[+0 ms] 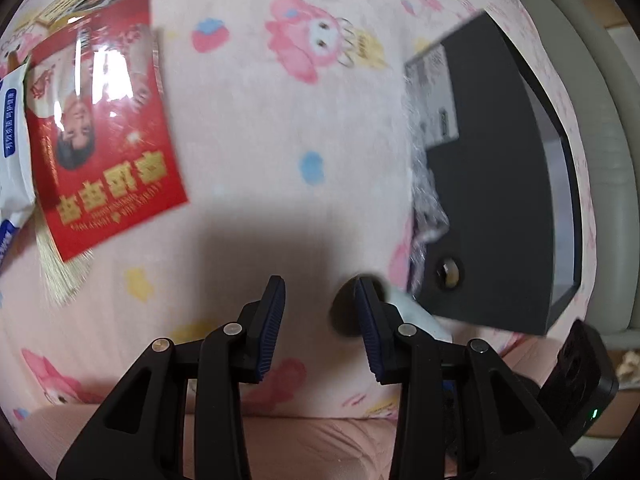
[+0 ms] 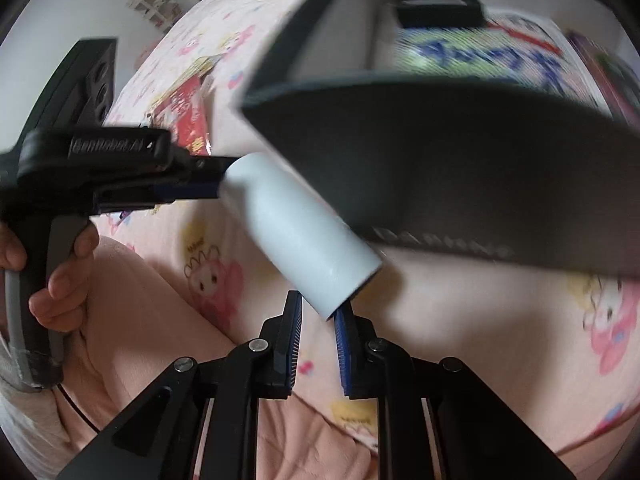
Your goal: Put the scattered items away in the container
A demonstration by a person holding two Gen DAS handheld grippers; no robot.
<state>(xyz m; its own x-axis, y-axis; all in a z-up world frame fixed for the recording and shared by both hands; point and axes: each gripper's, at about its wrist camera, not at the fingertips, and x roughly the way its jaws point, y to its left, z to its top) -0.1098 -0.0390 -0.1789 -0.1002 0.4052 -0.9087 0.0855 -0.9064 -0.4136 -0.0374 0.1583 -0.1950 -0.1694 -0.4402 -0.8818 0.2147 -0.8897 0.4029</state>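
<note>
We see the white bottle (image 2: 296, 236) lying at 7 o'clock of the dark container (image 2: 460, 184), against its wall. Both the left gripper (image 1: 320, 320) and right gripper (image 2: 318, 340) stand apart (empty). A glancing grip may roll it away.

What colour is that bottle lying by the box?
White bottle, seen best in the right wrist view.

The red packet (image 1: 108, 136) is glossy plastic film; the bed cover (image 1: 280, 128) is soft fleecy cloth. The white bottle (image 2: 296, 232) looks smooth and matt, the dark container (image 1: 492, 184) matt.
</note>
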